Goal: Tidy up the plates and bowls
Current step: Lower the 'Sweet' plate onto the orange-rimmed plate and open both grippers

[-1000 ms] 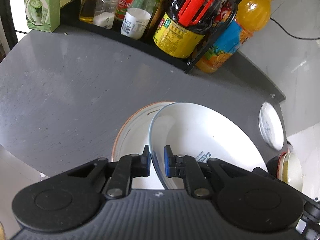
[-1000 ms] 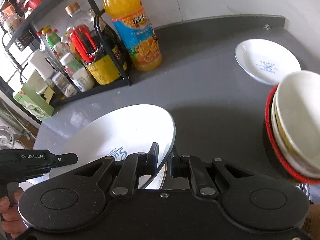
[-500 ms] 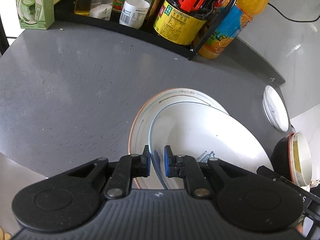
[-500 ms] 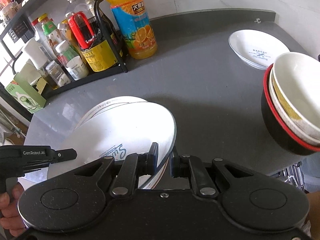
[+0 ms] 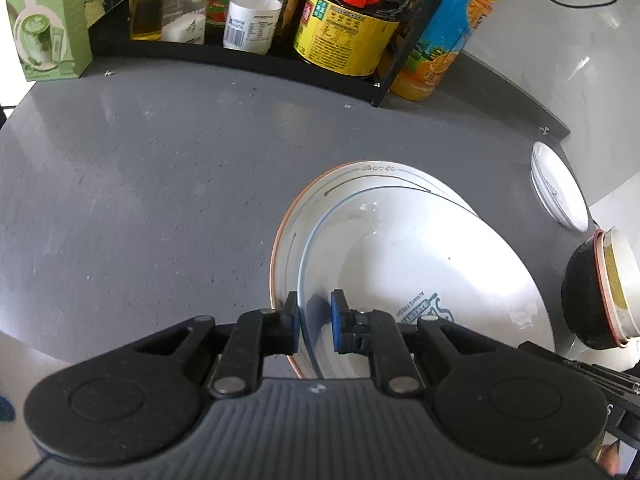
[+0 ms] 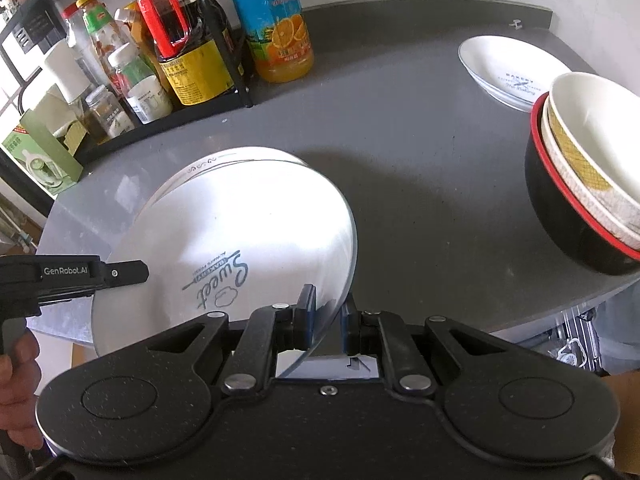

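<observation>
A white plate printed "Sweet Bakery" [image 5: 420,260] [image 6: 240,232] is held tilted between both grippers, just above a second plate with a thin orange rim and a scroll pattern [image 5: 320,196] [image 6: 208,164] lying on the grey counter [image 5: 140,200]. Whether the two plates touch cannot be told. My left gripper [image 5: 315,320] is shut on the held plate's left rim. My right gripper [image 6: 327,318] is shut on its near right rim. The left gripper's black body [image 6: 80,276] shows at the left of the right wrist view.
A small white plate [image 5: 556,188] [image 6: 508,68] lies at the counter's far right. Nested bowls in a black, red-rimmed bowl [image 5: 600,288] [image 6: 580,184] stand near the right edge. A black rack of bottles [image 5: 340,40], an orange juice bottle [image 6: 280,32] and a green carton [image 5: 44,28] line the back.
Both grippers have carried the white plate down and over the patterned plate, which it now mostly covers. Both stay shut on its rim.
</observation>
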### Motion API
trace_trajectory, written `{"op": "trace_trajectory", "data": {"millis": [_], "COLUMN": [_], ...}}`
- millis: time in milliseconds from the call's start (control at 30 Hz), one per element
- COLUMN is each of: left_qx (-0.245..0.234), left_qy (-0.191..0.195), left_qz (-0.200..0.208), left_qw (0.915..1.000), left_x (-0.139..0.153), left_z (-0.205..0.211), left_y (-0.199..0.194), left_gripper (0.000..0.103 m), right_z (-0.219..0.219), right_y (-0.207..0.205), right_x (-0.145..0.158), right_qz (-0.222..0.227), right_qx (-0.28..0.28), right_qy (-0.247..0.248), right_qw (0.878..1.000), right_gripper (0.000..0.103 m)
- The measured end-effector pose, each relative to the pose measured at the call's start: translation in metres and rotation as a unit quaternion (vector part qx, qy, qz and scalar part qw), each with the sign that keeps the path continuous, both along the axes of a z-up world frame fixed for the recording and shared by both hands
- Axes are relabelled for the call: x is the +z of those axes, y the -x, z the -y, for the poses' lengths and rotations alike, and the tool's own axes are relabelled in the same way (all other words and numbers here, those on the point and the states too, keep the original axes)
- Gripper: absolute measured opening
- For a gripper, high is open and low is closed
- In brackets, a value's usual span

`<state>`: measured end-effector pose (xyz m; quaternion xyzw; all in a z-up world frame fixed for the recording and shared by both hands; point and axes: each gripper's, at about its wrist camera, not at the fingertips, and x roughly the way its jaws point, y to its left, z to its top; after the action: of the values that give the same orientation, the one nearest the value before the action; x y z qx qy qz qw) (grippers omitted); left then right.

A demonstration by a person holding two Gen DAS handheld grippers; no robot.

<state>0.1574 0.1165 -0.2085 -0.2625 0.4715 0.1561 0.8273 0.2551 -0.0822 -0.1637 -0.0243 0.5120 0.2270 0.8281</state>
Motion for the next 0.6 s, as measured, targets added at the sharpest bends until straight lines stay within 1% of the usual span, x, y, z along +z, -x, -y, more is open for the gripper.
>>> {"op": "trace_trajectory", "data": {"millis": [167,300,433,600], "left_qx": [-0.010,-0.006,-0.001,0.007], "left_qy": [-0.011,-0.003,0.014,0.045], "left_qz": [-0.006,-0.007,-0.015,-0.033], "left_qw": [0.9999,1.0000,0.9998,0.9984], "left_x": [-0.003,-0.005,-0.006,-0.007], "left_z": [0.002,-0.004,-0.009,-0.019], "left_y": [-0.008,-0.013,-0.018,-0.021], "left_gripper": [0.015,0.016,0.015,0.017], "right_z": [-0.002,-0.005,-0.006,-0.006], "right_y": [-0.005,-0.009,-0.014,-0.019], "right_x": [-0.003,-0.005,-0.007,-0.008], "right_qz": [-0.002,0.000,0.002,-0.003], "right_qx": [-0.008,-0.019,-0.028,-0.032], "right_qy": [0.000,-0.002,-0.007,-0.010], "right_qw": [1.000,1.000,1.000,0.999], "right_gripper": [0.012,0.012,0.012,0.012]}}
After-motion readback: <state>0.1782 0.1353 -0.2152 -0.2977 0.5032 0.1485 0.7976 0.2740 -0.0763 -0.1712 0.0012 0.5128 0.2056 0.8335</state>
